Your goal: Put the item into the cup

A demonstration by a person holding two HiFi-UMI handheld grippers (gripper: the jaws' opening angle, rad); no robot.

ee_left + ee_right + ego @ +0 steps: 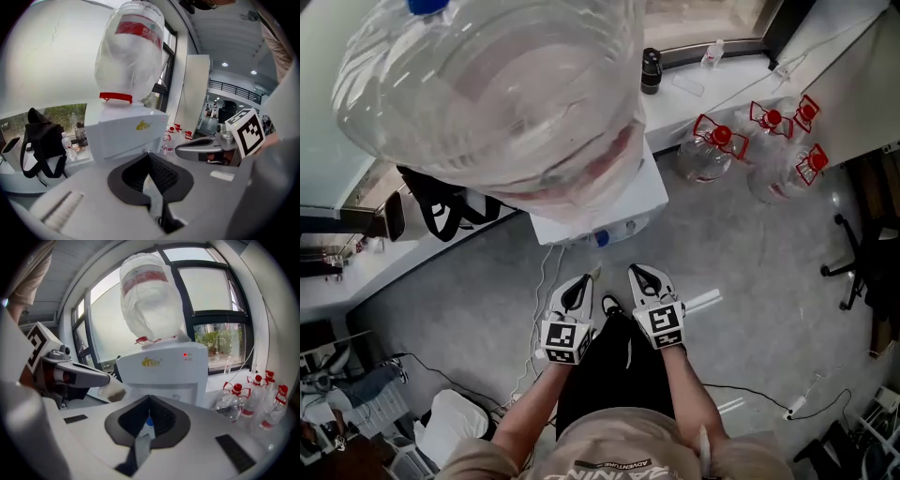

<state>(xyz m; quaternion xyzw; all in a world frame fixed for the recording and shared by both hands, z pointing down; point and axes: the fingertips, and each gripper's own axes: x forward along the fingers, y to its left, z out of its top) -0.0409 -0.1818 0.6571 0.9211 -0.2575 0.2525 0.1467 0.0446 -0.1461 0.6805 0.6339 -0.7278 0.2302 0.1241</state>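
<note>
Inverted water jug (487,84) on dispenser (614,202) looms nearest. My left gripper (584,280) jaws pinched shut on small pale item (112,391), probably light and soft; hold gently by edge. Right gripper (643,273) jaws closed, empty. I see no cup.

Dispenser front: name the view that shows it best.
Right gripper view: the dispenser front faces it, logo and red light clear. Left gripper view sees it obliquely; head view mostly shows the bottle above it.
</note>
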